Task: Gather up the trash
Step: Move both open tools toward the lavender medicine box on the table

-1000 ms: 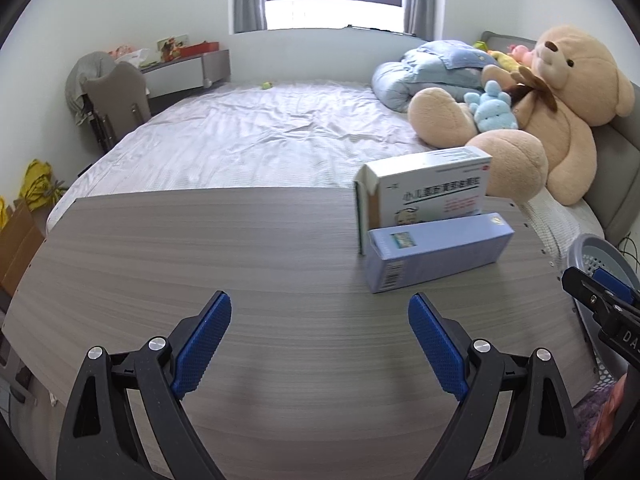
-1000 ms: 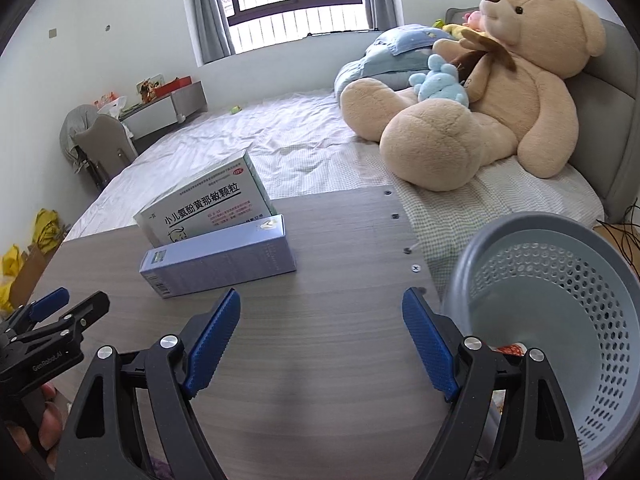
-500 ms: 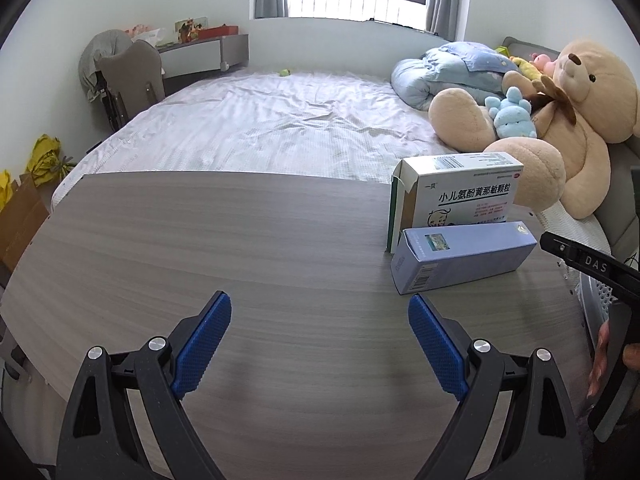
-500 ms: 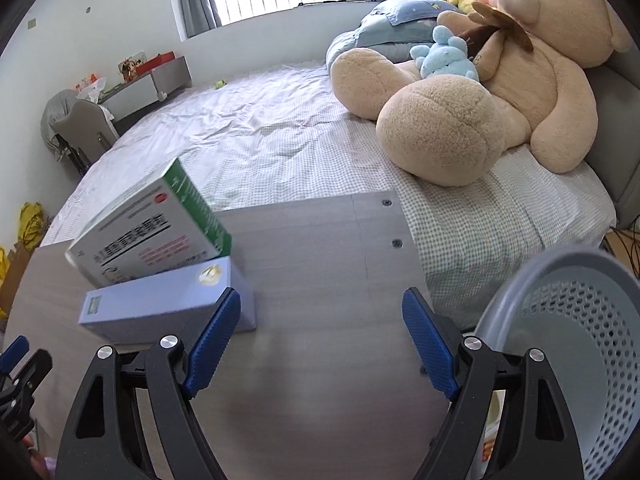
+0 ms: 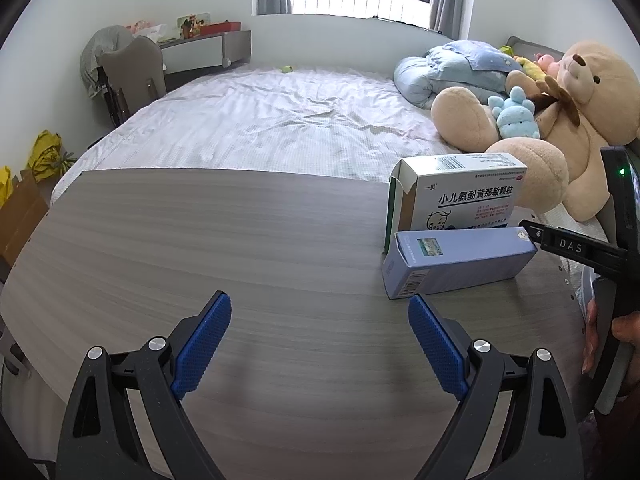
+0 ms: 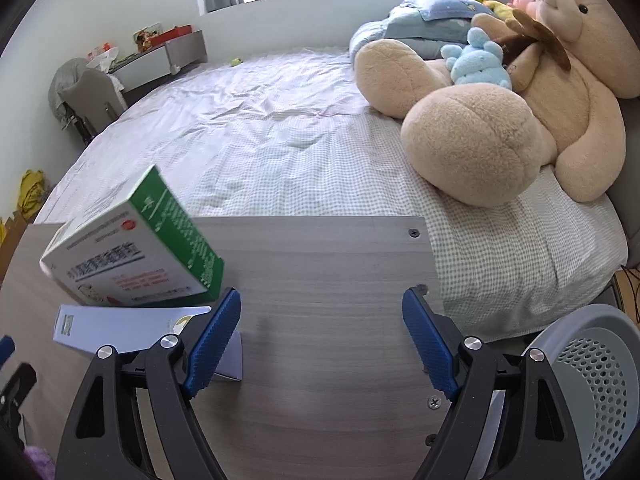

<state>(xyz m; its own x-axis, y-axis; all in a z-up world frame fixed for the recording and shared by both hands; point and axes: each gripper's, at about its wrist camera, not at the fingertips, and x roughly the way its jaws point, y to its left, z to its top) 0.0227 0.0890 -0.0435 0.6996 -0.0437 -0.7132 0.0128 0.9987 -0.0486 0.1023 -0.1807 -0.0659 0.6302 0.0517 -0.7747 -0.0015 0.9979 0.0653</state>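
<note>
Two empty cartons stand on the wooden table (image 5: 240, 240): a white and green medicine box (image 5: 460, 196) and a long pale blue box (image 5: 456, 264) lying in front of it. In the right wrist view the medicine box (image 6: 132, 252) and the blue box (image 6: 132, 328) are at the left. My left gripper (image 5: 320, 348) is open and empty, left of the boxes. My right gripper (image 6: 320, 340) is open and empty; its left finger is next to the blue box's end. A grey perforated trash basket (image 6: 600, 380) stands off the table's right end.
A bed (image 5: 280, 128) lies beyond the table's far edge with a large teddy bear (image 6: 520, 100), a small blue plush (image 6: 476, 60) and a blue duvet (image 5: 452, 68). A chair (image 5: 128, 72) and a shelf stand at the far left. My right gripper's body (image 5: 580, 248) shows at the right.
My right gripper has moved forward and left towards the boxes, so the basket has slid to the lower right. My left gripper has shifted left, putting the boxes further right in its view.
</note>
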